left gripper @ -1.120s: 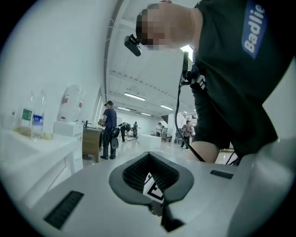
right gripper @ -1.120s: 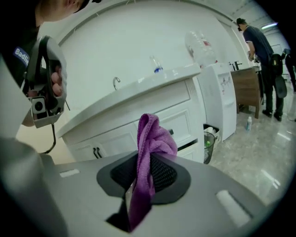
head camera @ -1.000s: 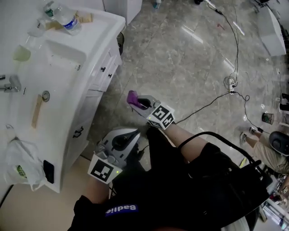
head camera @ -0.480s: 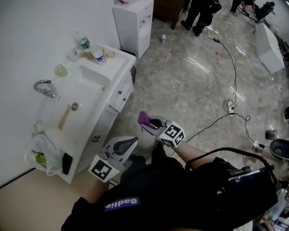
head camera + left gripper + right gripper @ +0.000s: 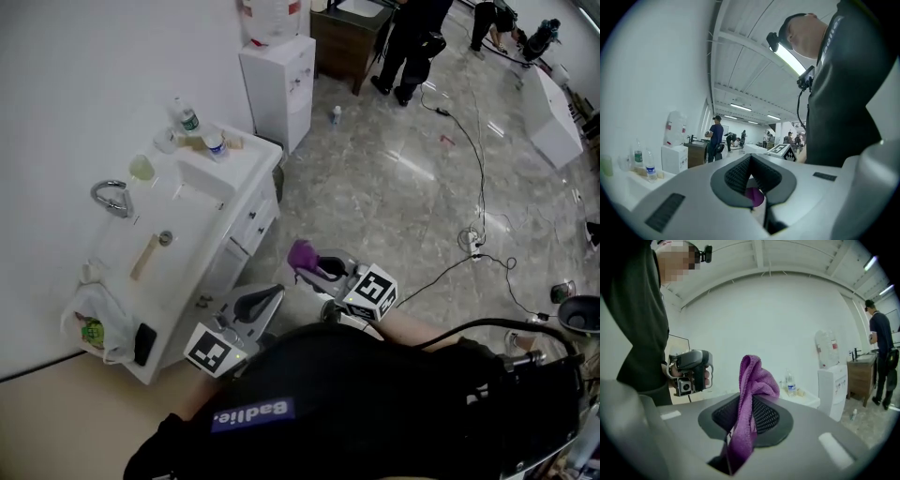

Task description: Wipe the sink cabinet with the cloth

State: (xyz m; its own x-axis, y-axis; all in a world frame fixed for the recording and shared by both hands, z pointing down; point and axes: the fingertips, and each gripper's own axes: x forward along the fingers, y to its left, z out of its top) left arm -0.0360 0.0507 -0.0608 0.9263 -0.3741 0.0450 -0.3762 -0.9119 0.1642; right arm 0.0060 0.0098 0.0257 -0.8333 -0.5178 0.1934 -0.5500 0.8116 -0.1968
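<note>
- The purple cloth (image 5: 752, 380) is pinched between the jaws of the right gripper (image 5: 745, 414), with a fold standing up above the pads. In the head view it is carried in front of the person's body, well apart from the sink cabinet (image 5: 225, 251).
- The left gripper (image 5: 751, 174) is pressed together at its tips and nothing is held in it. The purple patch seen behind its pads is judged to be the cloth in the other gripper.
- Compared with 1 s ago, the cabinet is seen smaller and further toward the upper left of the head view. More floor, a water dispenser (image 5: 275, 86) and people at the far end are brought into view, so the head is judged to be raised and drawn back.
- Both grippers are kept close to the body across the 3 head views, and the cloth is not brought nearer to the cabinet.
- No wiping contact is made at this moment; the cabinet front is judged out of reach until an approach is made.
- 2 water bottles (image 5: 188, 118) and a plastic bag (image 5: 92, 328) are seen on the cabinet top.
</note>
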